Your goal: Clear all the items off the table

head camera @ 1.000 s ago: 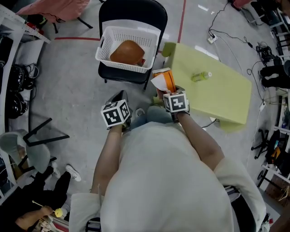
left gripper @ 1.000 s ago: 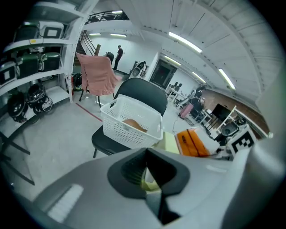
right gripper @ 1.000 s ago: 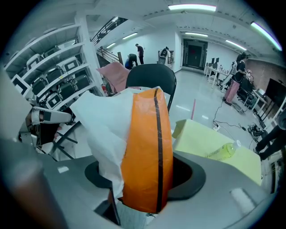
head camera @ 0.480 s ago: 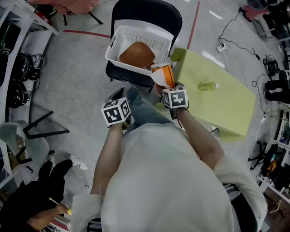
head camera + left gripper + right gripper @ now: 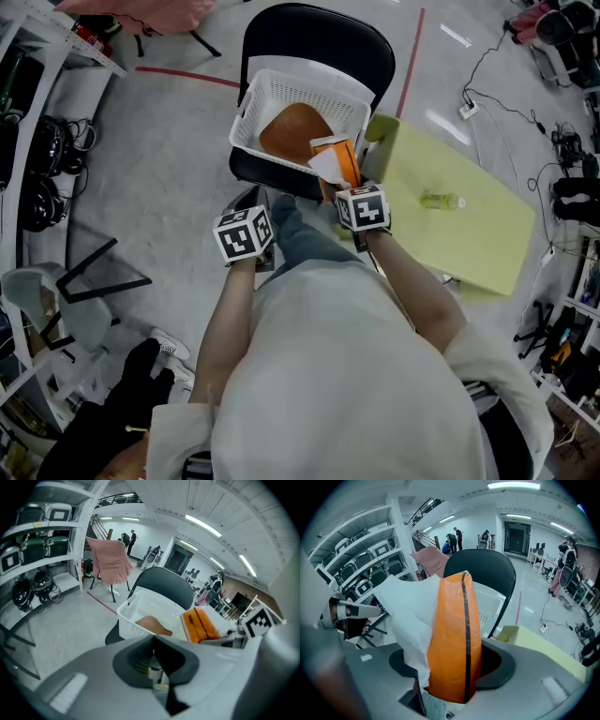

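Orange packet (image 5: pixel 452 634), lower end hidden, is pinched by the right gripper (image 5: pixel 449 693); the left gripper (image 5: pixel 157 665) seems pressed together, empty.

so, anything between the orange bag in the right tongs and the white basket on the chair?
Nothing visible. The orange bag, gripped in the right tongs, is at the white basket's near rim; its top is open. Only a brown item lies inside.

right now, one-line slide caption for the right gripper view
Right gripper shut on an orange-and-white package, held up before the white basket on the black chair.
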Tool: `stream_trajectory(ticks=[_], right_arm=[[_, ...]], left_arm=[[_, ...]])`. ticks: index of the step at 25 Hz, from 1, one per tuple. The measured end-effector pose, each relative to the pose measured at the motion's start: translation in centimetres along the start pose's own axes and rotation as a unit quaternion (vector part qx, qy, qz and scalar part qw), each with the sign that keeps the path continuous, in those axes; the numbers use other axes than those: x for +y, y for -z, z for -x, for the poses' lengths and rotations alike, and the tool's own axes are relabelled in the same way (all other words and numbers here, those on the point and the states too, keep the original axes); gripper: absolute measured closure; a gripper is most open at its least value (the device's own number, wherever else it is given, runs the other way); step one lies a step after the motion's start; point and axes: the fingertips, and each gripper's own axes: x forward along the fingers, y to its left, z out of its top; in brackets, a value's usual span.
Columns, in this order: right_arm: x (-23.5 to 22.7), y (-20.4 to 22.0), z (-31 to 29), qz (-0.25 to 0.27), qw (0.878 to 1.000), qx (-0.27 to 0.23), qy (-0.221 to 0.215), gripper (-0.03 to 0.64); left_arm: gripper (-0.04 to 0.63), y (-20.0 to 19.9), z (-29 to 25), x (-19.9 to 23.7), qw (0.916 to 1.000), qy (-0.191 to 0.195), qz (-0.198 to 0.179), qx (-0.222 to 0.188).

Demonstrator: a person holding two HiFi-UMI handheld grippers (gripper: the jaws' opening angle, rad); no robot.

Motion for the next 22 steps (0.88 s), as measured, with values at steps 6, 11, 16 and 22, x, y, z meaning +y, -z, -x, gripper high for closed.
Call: stream_trajectory(ticks=[6, 11, 16, 22], right_arm=[[0.2, -2.6, -2.0, 0.001, 1.000, 0.010, -0.006, 0.321], [0.5, -4.4, -3.7, -0.001, 1.000, 0.018, -0.012, 0.321], [1.0, -5.8, -6.0, 0.000, 0.999, 0.028, -0.017, 0.321], [1.3, -7.1, -8.4, -0.005, 0.999, 0.041, -0.023, 0.321]], left_arm=[[0.586, -2.3, -1.9, 1.2, 0.9999, 0.000, 0.004, 0.012], [0.586, -3.6, -3.4, 2.1, 0.9997, 0.001, 0.005, 0.026], [0.586, -5.0, -5.0, 3.2, 0.9993, 0.002, 0.000, 0.038], [0.586, -6.6, -7.0, 4.5, 0.9987, -0.002, -0.002, 0.050]])
